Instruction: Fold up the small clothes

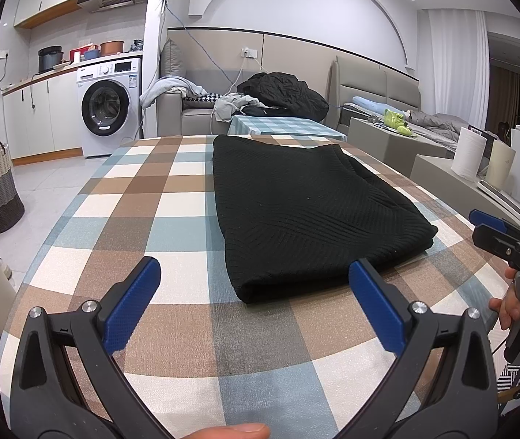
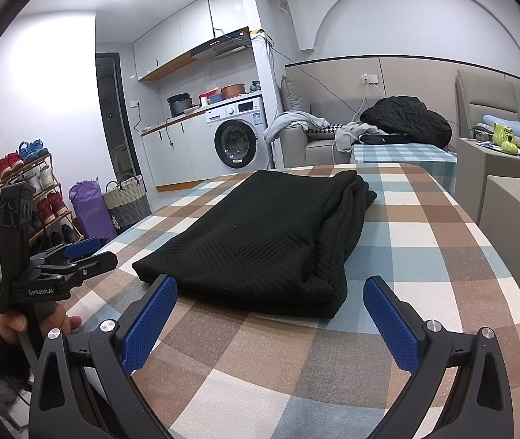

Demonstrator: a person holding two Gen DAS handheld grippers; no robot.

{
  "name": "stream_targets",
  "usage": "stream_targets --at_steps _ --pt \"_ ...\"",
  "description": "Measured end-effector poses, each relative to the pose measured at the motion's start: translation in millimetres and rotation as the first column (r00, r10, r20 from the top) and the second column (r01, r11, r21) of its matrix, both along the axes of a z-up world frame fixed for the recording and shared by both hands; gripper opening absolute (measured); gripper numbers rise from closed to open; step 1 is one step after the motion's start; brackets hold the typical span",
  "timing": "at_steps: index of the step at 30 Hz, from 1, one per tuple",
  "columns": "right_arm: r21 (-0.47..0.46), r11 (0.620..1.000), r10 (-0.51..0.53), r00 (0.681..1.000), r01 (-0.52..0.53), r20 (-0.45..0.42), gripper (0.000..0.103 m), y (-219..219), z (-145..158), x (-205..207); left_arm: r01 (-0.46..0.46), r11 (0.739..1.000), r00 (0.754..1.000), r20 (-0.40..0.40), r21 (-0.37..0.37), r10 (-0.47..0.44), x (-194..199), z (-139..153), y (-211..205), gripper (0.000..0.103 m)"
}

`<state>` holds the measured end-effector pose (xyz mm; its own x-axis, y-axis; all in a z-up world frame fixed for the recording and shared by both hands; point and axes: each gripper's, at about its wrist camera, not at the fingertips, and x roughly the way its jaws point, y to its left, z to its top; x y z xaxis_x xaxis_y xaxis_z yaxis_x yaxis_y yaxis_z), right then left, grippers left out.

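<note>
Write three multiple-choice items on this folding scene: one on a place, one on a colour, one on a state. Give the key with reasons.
1. Where does the black knit garment lie?
A. in the woven basket
B. on the checked tablecloth
C. on the sofa

2. What colour are the claw pads?
A. blue
B. red
C. green

3. How do the left claw and right claw stand?
A. both shut on the garment
B. one open, one shut
C. both open, holding nothing

Key: 1 B, it rests folded flat on the cloth; 2 A, blue textured pads show in both wrist views; 3 C, the fingers are spread wide short of the garment's near edge.
</note>
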<state>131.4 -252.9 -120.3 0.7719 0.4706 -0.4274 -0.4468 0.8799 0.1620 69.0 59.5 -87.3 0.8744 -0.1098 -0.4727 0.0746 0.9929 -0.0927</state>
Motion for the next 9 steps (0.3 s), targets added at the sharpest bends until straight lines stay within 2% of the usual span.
stream_targets --at_steps 9 --pt "-0.001 1.000 0.003 1.000 -0.003 -0.003 0.103 -0.2 -0.2 0.8 0.005 1.000 1.000 0.002 0.002 -0.005 0.9 -0.5 2.3 0.102"
